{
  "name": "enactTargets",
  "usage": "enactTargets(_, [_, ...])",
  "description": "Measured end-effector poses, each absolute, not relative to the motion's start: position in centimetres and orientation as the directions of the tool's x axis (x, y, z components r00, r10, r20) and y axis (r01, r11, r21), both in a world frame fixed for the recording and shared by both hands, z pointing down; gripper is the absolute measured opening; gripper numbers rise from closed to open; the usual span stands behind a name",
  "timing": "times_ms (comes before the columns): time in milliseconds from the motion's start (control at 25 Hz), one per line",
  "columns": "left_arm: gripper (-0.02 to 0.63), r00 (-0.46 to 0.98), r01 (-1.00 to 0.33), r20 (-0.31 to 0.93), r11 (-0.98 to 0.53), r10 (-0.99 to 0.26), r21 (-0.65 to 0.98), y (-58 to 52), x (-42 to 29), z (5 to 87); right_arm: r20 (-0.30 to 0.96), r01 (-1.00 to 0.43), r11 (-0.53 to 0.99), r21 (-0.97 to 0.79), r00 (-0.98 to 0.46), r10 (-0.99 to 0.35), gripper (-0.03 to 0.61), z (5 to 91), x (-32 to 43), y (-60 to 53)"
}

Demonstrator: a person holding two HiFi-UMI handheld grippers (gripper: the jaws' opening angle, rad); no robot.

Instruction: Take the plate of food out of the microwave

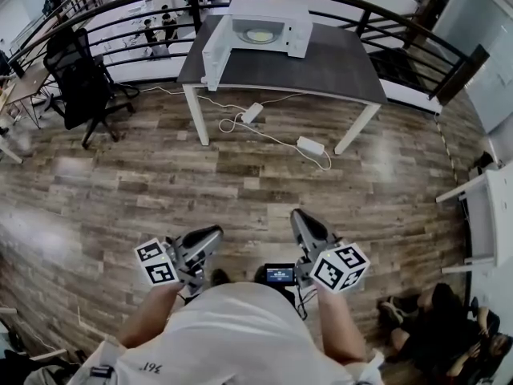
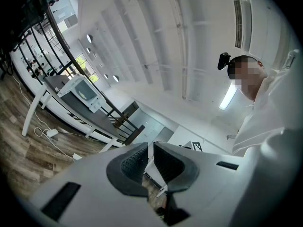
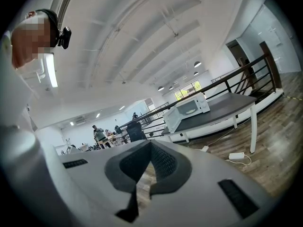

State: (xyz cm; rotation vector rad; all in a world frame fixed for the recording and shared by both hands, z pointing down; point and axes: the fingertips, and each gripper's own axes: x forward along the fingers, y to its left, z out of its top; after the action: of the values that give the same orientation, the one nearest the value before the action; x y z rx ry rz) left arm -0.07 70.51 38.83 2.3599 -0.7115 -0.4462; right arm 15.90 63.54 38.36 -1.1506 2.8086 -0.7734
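Note:
The white microwave [image 1: 268,26] stands on a dark table [image 1: 321,66] far ahead, its door [image 1: 215,54] swung open to the left. Inside it lies the plate of food [image 1: 259,34], pale and round. Both grippers are held low, close to the person's body, far from the microwave. My left gripper [image 1: 215,231] [image 2: 148,145] is shut with nothing in it. My right gripper [image 1: 298,213] [image 3: 150,143] is also shut and empty. The microwave [image 2: 81,92] shows small in the left gripper view, and in the right gripper view the microwave [image 3: 189,109] has its door open.
Wooden floor lies between me and the table. A power strip [image 1: 252,112] and an adapter [image 1: 309,145] with cables lie under the table. A black office chair [image 1: 80,79] stands at the left, a dark railing [image 1: 385,14] behind the table, a white table [image 1: 489,215] at the right.

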Motion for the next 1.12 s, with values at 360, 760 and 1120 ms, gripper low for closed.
enactTargets(360, [0.041, 0.792, -0.38, -0.138, -0.657, -0.595, 0.651, 70.1, -0.4, 38.6, 0.18, -0.667, 0.615, -0.421, -0.726, -0.664, -0.011, 38.2, 15.7, 63.2])
enactTargets(760, [0.041, 0.805, -0.368, -0.129, -0.658, -0.579, 0.657, 70.2, -0.5, 39.0, 0.195, -0.682, 0.587, -0.436, -0.708, -0.678, -0.011, 38.5, 15.8, 63.2])
enactTargets(1120, [0.041, 0.832, -0.369, -0.114, -0.694, -0.544, 0.618, 68.0, 0.2, 38.6, 0.162, -0.579, 0.698, -0.421, -0.806, -0.57, 0.002, 36.8, 11.3, 64.2])
